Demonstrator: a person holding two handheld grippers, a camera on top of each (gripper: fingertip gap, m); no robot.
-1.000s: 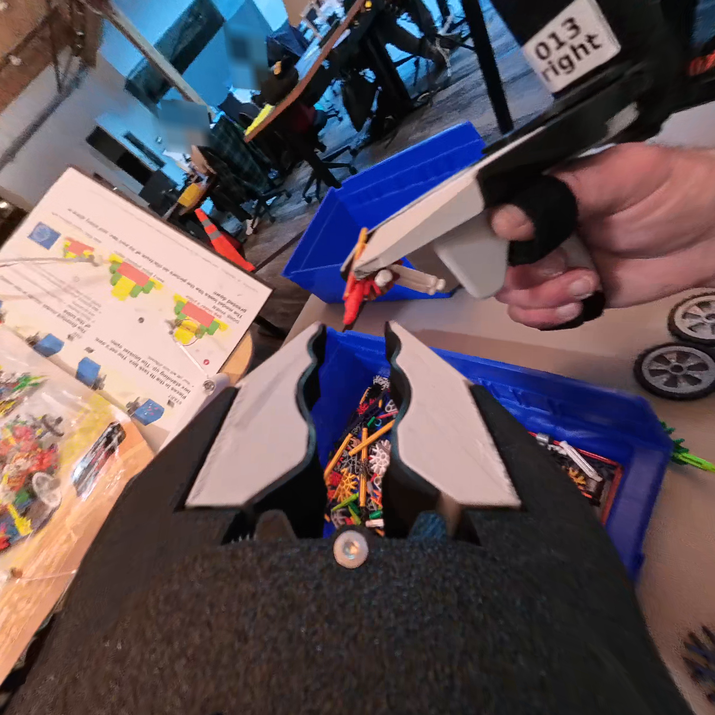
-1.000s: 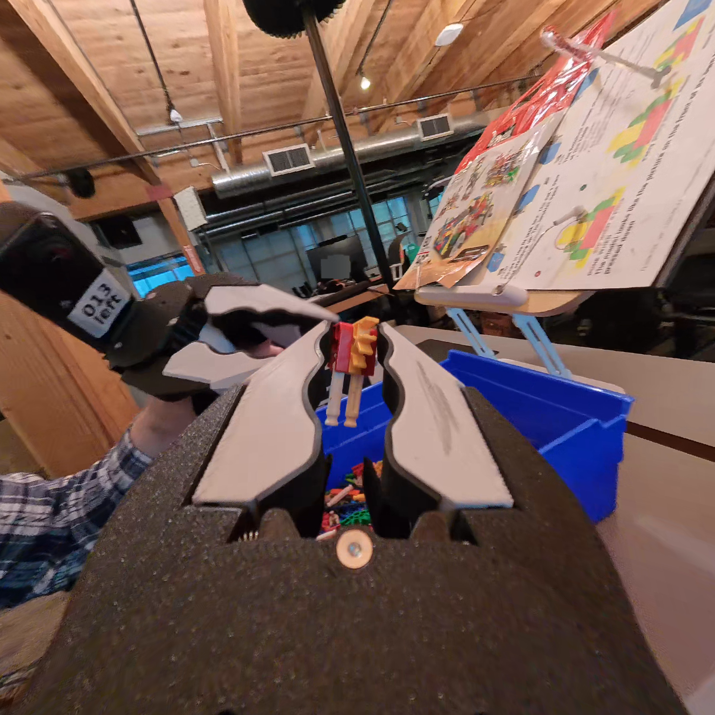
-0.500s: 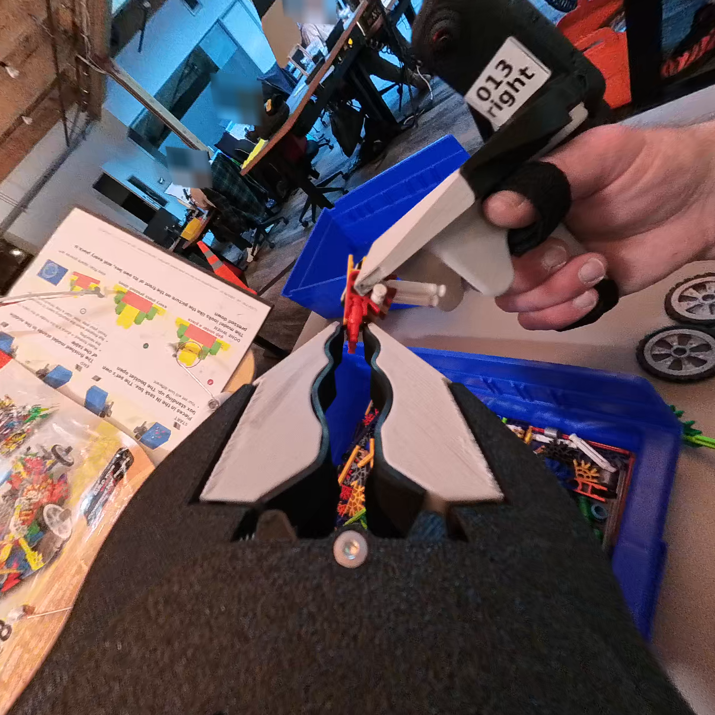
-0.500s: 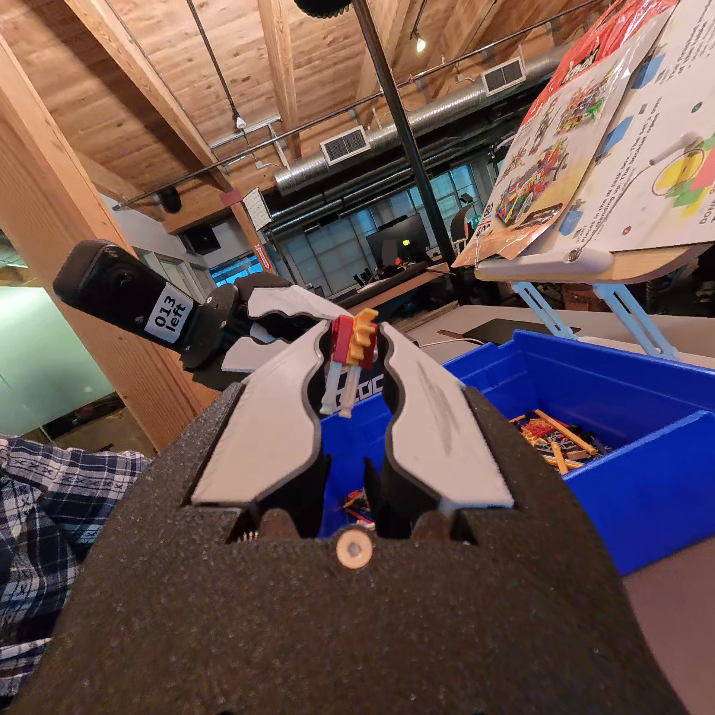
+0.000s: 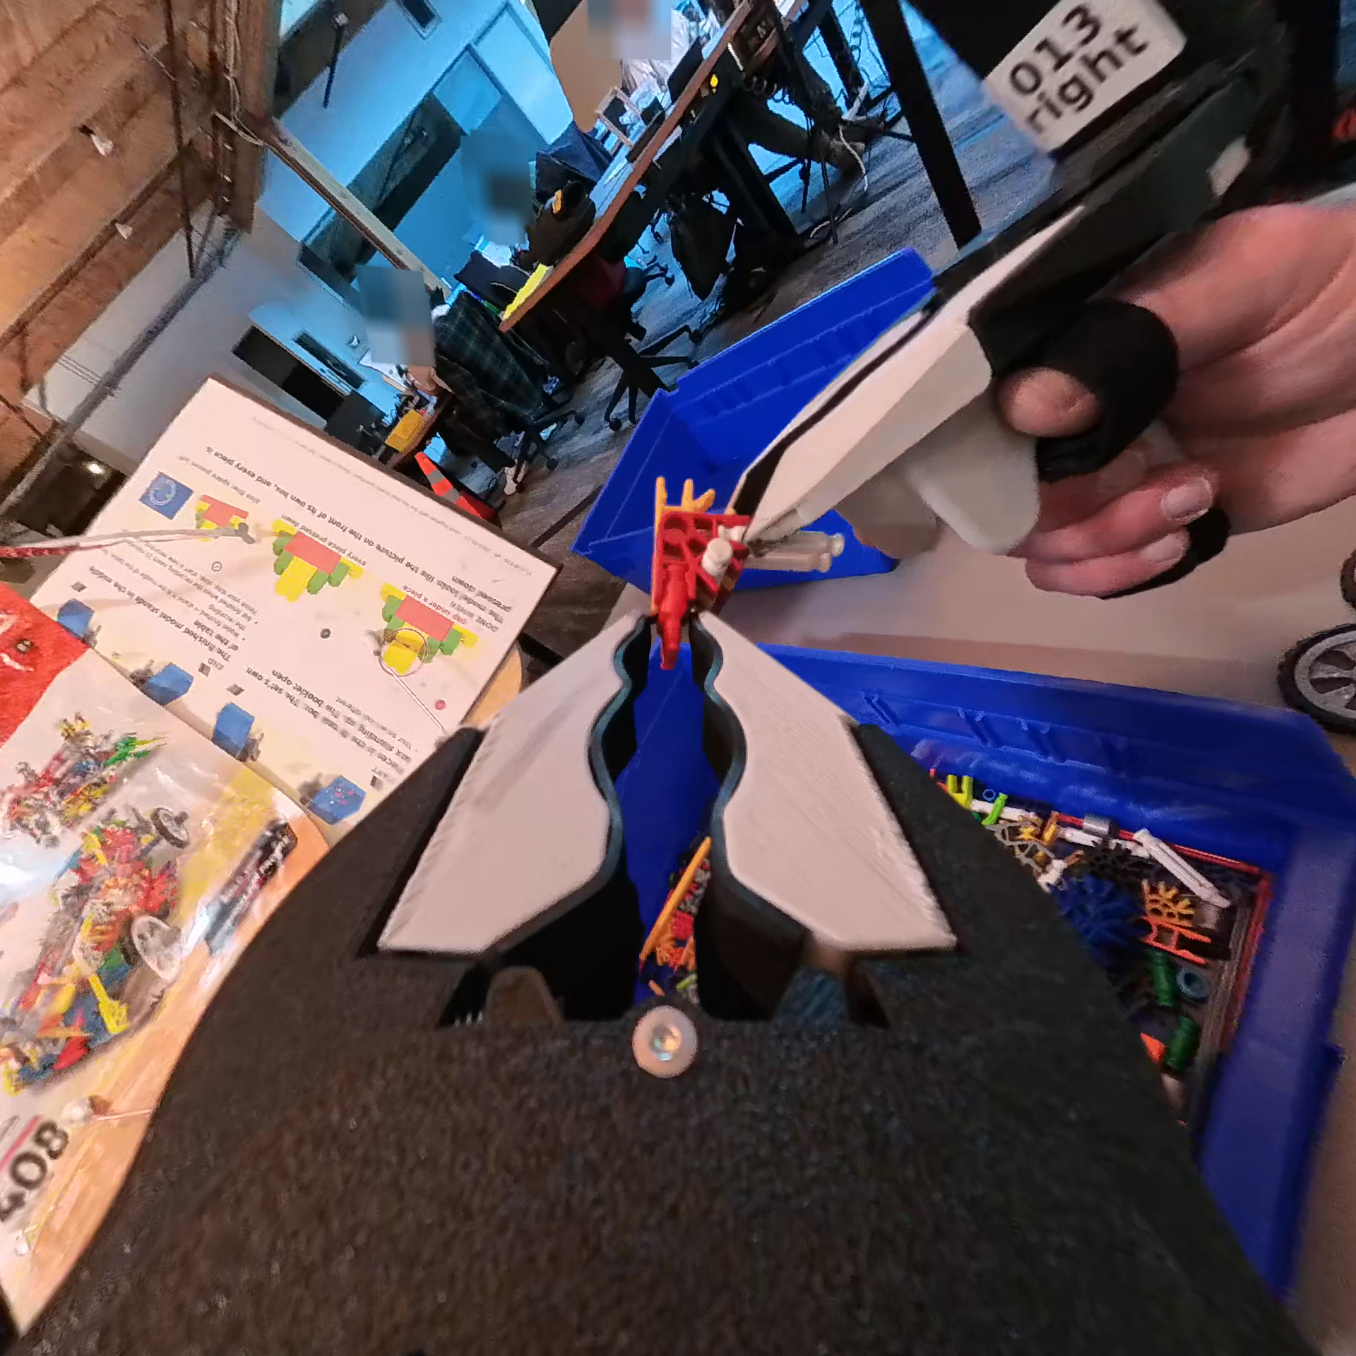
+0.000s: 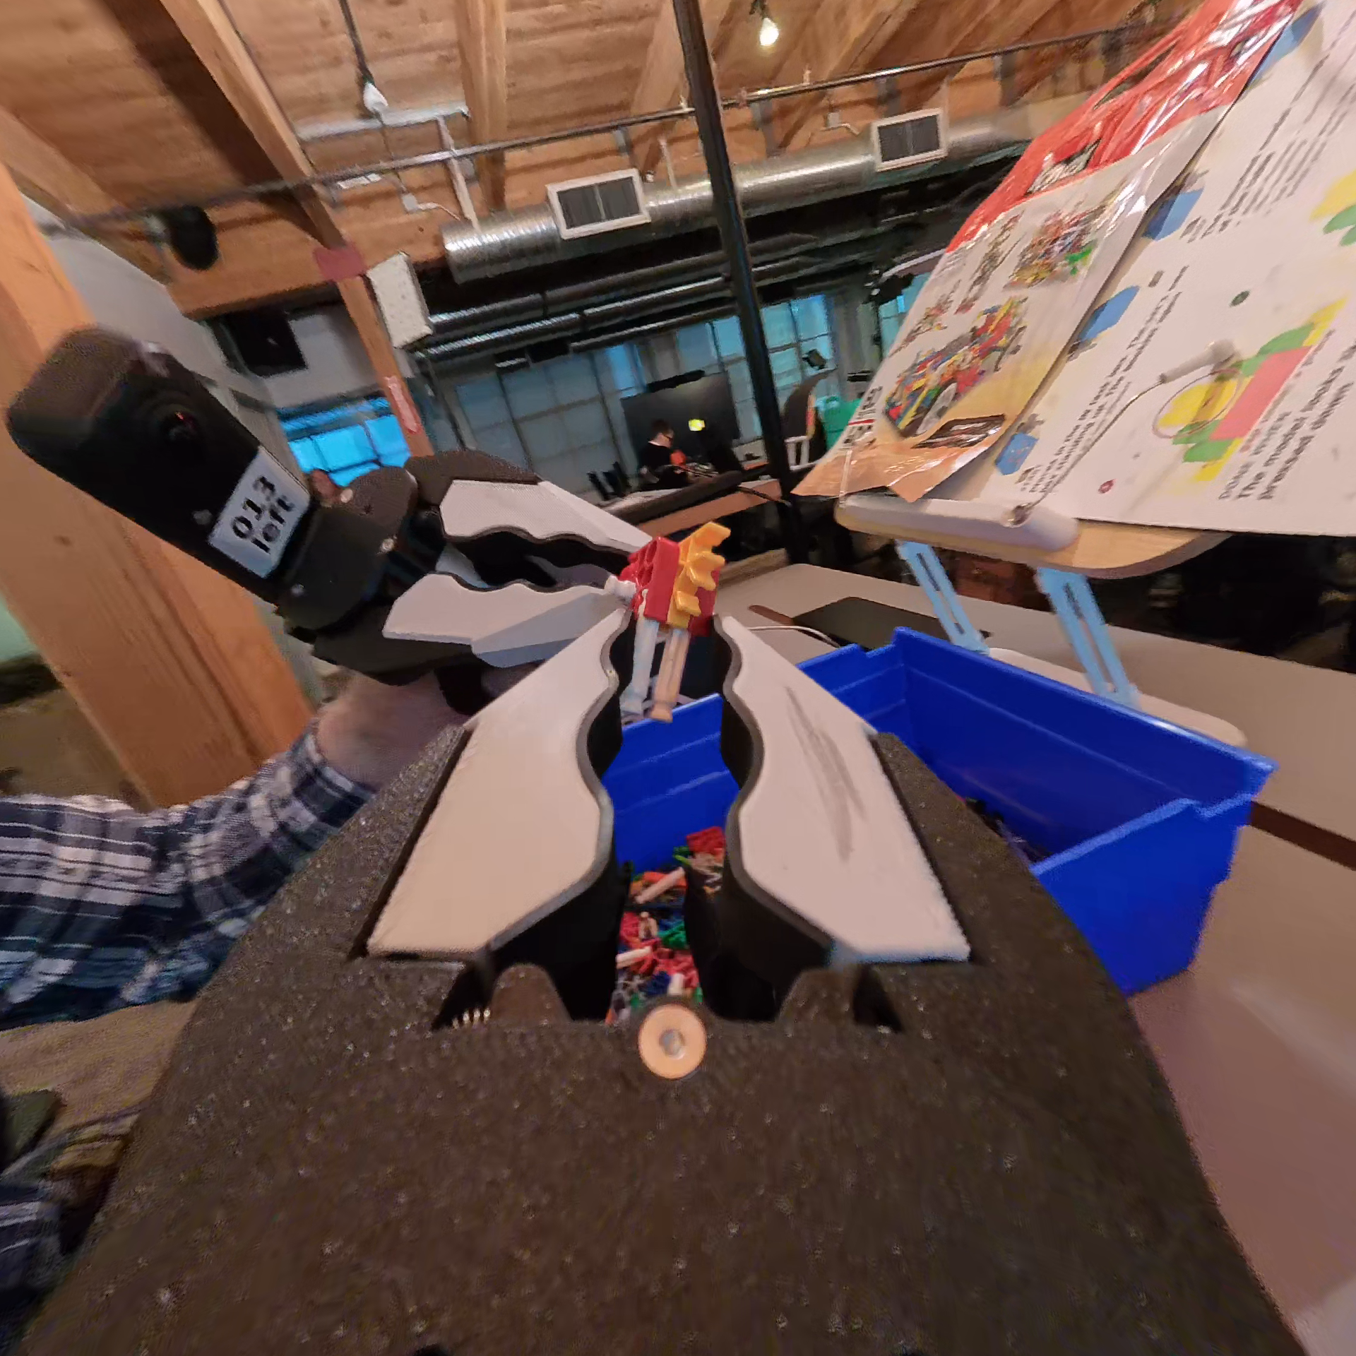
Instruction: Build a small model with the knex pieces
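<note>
A small assembly of a red connector, a yellow connector and two white rods (image 6: 671,587) is held in the air over a blue bin of loose building pieces (image 6: 1101,770). My right gripper (image 6: 671,624) is shut on it, with the white rods hanging between the fingers. In the left wrist view my left gripper (image 5: 669,631) has its tips closed in on the lower red stem of the assembly (image 5: 686,547), and the right gripper (image 5: 741,528) comes in from the upper right, held by a hand (image 5: 1247,411). The left gripper (image 6: 627,569) meets the assembly from the left.
The bin (image 5: 1027,726) lies under both grippers. A second blue bin (image 5: 734,411) stands behind it. A tilted stand with an instruction sheet (image 5: 293,558) and a bagged booklet (image 5: 110,844) is at the left. Toy wheels (image 5: 1321,682) lie on the table at the right. The grippers are tip to tip, or close to it.
My left gripper has risen from over the bin to the assembly, and its fingers have narrowed from wide open to closed around the red stem. The right gripper keeps holding the assembly.
</note>
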